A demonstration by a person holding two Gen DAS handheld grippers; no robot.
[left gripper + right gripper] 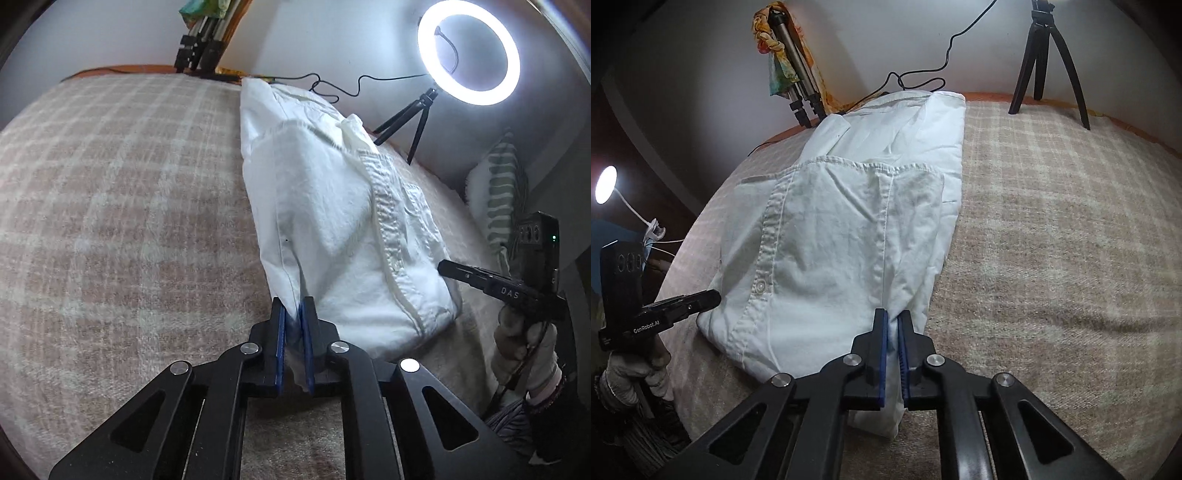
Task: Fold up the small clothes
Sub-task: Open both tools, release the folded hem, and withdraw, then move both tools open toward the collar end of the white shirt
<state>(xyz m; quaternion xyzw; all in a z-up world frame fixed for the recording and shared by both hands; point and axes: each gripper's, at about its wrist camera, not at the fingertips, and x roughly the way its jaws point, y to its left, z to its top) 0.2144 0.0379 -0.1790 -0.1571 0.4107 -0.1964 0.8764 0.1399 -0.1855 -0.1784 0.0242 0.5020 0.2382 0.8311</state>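
A rumpled white cotton button-front shirt (849, 229), partly folded lengthwise, lies on the beige checked woollen blanket (122, 206). The left hand-held gripper (293, 314) is clenched on its near hem corner; the right hand-held gripper (893, 325) pinches the hem alongside, blue pads (883, 354) pressed against cloth.

White letters reading "DAS" stand on the black body of the right hand-held gripper (448, 271), as seen from the left wrist view. In the right wrist view, the left hand-held gripper (709, 297) carries "GenRobot.AI" in white along its side. No other text is legible.
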